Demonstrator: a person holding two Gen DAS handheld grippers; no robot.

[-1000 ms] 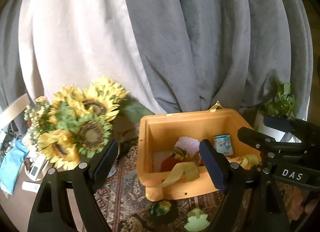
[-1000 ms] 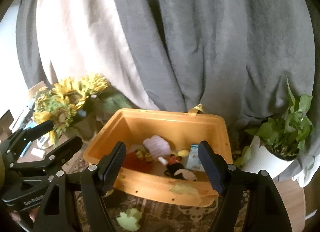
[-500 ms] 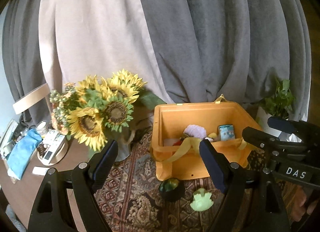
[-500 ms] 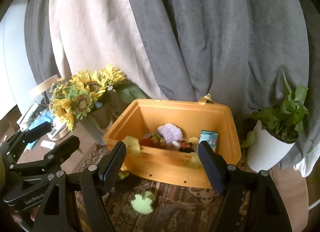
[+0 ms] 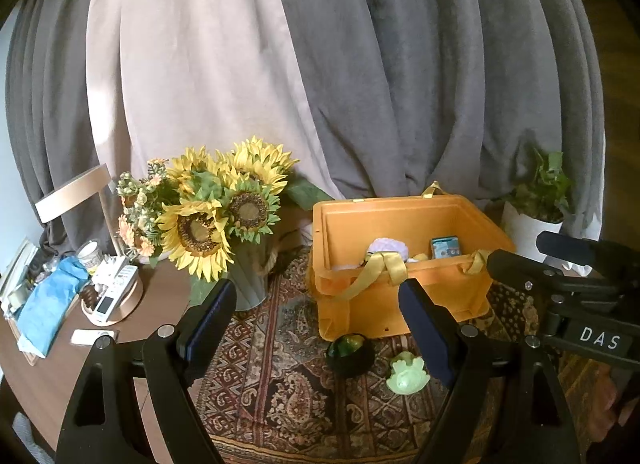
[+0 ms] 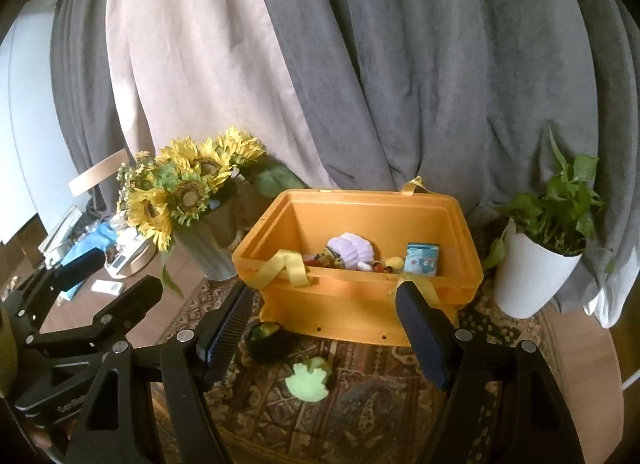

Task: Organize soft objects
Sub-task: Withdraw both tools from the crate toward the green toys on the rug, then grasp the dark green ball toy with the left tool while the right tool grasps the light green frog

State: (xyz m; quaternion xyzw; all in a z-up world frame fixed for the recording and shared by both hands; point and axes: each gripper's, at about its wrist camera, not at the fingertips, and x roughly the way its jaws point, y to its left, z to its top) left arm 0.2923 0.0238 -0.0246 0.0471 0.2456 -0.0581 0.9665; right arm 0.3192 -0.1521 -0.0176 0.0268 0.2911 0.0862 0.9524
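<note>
Nearest, the left tool and right tool both hang with jaws apart and nothing between them, set back, probably to survey what is left. Just beyond, on the patterned cloth covering the tabletop, a green soft toy and a dark round toy lie outside the bin, close against its front wall. Inside the bin sit a lilac plush and other small items. Its yellow straps droop over the rim and could snag. Sunflowers crowd the left, a potted plant the right.

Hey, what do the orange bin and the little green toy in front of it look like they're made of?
Orange bin: looks like rigid moulded plastic, matte, with stepped rim and smooth walls; its yellow straps look like ribbon fabric. Green toy: probably plush or foam, with soft, rounded edges.
</note>
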